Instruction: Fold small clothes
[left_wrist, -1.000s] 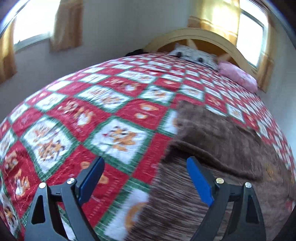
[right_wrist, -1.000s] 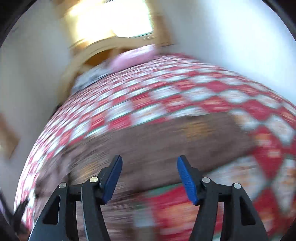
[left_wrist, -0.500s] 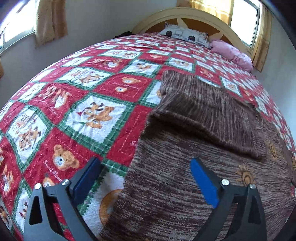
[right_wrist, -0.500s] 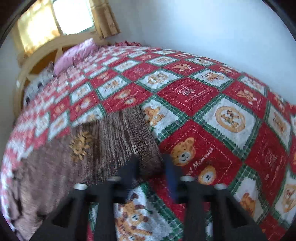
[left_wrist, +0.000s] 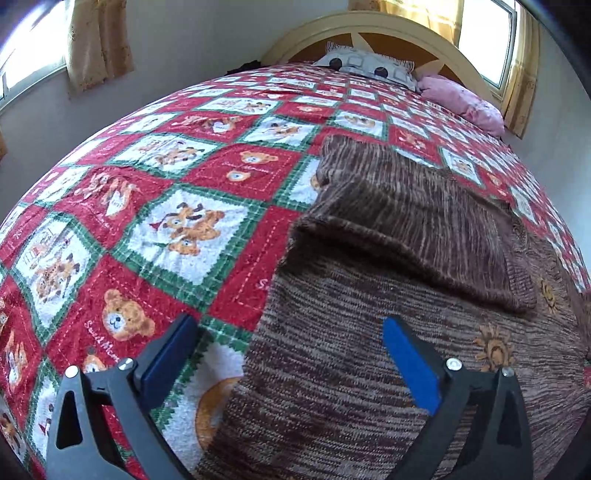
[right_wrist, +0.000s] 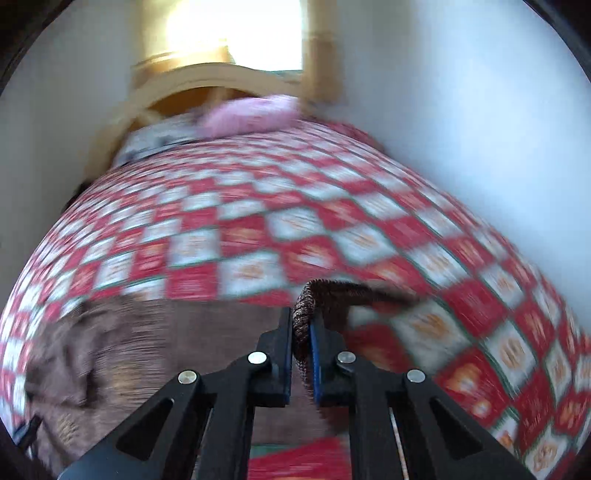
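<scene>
A wide bedspread of red and white squares edged in green, printed with teddy bears, covers the whole bed up to a cream arched headboard; a grey patterned pillow and a pink pillow lie against that headboard, and yellow curtains hang at the windows. On the spread lies the brown knitted sweater, a marled knit of dark brown and tan streaks with small orange sun motifs on its body. In the left wrist view it fills the lower right of the bed, with one sleeve or flap folded back across the body so that a raised, rounded fold runs diagonally over it; its left edge lies straight on the quilt. The right wrist view is blurred, yet the sweater shows as a brown mass at lower left, with one thick edge lifted off the bed. The left gripper hangs just above the sweater's near left edge, its blue-padded fingers spread wide, one over the quilt and the other over the knit, holding nothing. The right gripper has its jaws pressed nearly together, pinching a rolled edge of the sweater that arches up and away to the right.
</scene>
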